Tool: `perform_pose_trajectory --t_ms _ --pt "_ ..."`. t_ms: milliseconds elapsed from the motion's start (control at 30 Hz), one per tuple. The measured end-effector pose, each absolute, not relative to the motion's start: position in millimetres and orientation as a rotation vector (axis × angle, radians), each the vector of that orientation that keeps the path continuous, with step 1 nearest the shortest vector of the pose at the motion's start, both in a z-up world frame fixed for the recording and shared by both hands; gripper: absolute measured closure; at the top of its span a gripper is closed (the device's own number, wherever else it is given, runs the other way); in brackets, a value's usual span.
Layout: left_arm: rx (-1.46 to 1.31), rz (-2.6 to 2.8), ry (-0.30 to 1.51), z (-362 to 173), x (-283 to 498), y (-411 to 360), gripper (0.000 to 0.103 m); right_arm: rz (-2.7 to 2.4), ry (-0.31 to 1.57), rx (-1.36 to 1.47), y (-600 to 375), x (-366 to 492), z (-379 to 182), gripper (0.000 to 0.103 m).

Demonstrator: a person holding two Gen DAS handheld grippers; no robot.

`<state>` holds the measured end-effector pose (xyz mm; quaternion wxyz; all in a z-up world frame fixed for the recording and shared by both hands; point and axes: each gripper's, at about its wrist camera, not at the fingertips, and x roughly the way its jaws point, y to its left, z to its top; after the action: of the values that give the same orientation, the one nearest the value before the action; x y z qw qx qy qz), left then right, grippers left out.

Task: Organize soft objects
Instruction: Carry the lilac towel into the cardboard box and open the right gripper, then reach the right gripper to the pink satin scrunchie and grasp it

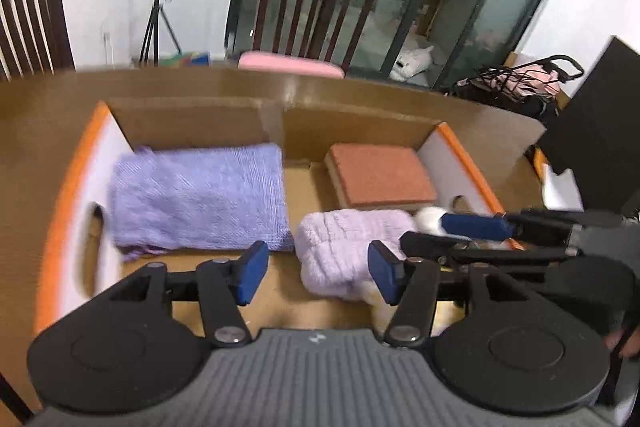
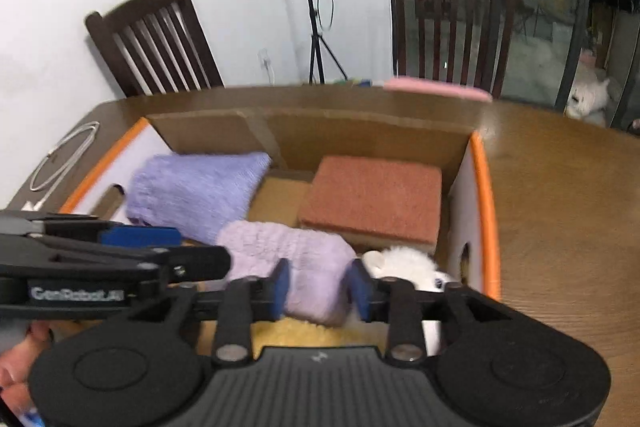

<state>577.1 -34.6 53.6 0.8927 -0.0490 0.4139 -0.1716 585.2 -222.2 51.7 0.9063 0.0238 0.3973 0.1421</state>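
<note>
An open cardboard box (image 1: 72, 163) with orange-edged white flaps holds a folded purple knit cloth (image 1: 200, 195) at the left, a flat orange-red sponge pad (image 1: 380, 175) at the back right and a pale lilac fluffy cloth (image 1: 344, 251) in front. A white plush toy (image 2: 404, 263) lies at the front right beside the lilac cloth (image 2: 296, 263). My left gripper (image 1: 318, 273) is open above the box's front, its right pad against the lilac cloth. My right gripper (image 2: 318, 287) has its pads close on both sides of the lilac cloth's end. It shows side-on in the left wrist view (image 1: 460, 231).
The box (image 2: 486, 195) stands on a brown wooden table (image 2: 560, 211). A white cable (image 2: 64, 159) lies on the table left of the box. Two dark wooden chairs (image 2: 452, 15) stand behind, one with a pink cushion (image 1: 292, 65). A tripod (image 2: 316, 27) stands by the wall.
</note>
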Motion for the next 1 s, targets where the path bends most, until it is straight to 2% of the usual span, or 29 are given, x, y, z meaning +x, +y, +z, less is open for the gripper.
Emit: perform_pose_trajectory --t_ms 133,233,400,533,733,1000 --pt "-0.05 -0.342 0.762 107 529 -17 0.037 0.29 0.73 0.021 -231 547 105 0.056" --pt "-0.024 -0.325 0.702 143 485 0 0.029 0.28 0.662 0.01 -243 507 144 0.05" --pt "-0.007 -0.304 0.626 184 412 11 0.028 0.265 0.573 -0.009 -263 433 191 0.046" --pt "0.004 -0.306 0.565 204 353 14 0.023 0.272 0.511 -0.007 -271 372 212 0.046" --pt "0.011 -0.336 0.465 187 257 23 0.02 0.329 0.419 0.037 -274 273 206 0.035" --pt "-0.023 -0.32 0.396 97 157 39 0.014 0.403 0.384 0.001 -242 181 133 0.026"
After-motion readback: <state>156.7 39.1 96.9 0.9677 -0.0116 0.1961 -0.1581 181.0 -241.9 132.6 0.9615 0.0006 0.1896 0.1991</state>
